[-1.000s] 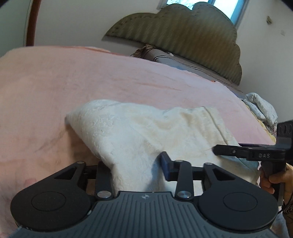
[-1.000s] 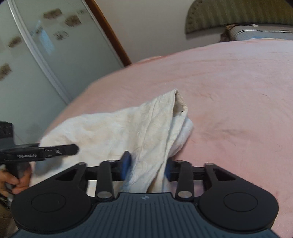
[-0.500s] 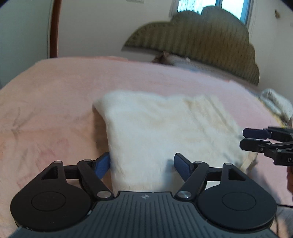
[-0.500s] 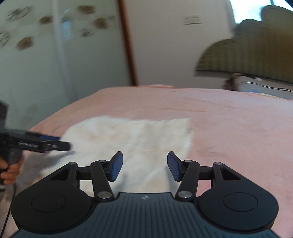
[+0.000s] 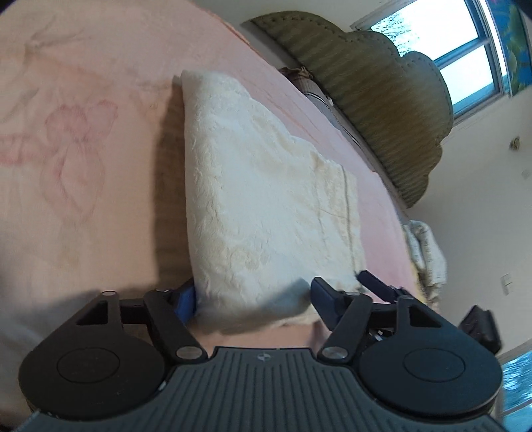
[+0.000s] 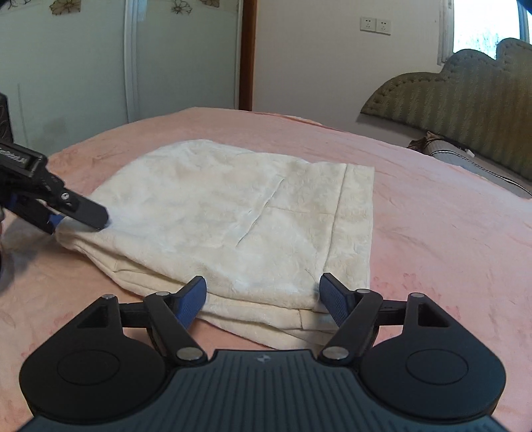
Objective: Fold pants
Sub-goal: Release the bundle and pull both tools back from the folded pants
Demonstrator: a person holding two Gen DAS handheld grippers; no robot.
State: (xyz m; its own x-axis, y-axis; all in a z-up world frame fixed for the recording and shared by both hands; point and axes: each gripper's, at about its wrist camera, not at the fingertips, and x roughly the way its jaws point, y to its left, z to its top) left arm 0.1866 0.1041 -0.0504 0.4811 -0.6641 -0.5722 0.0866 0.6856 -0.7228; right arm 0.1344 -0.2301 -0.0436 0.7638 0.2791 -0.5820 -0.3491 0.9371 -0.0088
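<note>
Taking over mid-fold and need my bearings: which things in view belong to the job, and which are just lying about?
Job:
- cream pants, folded, flat on the pink bedspread
- left hand-held gripper, jaws at the pants' near edge
- right hand-held gripper, open

Lying about:
- green headboard
- bolster pillow
- crumpled cloth at the bed's edge

Beyond the work I see a bed [image 6: 449,232] under a pink blanket [image 5: 83,166] with a faint flower print, an olive scalloped headboard [image 6: 465,99] against the wall, a bright window [image 5: 465,50], a brown door frame [image 6: 247,53], two wall sockets [image 6: 375,24] and crumpled pale cloth [image 5: 429,246] at the bed's edge
</note>
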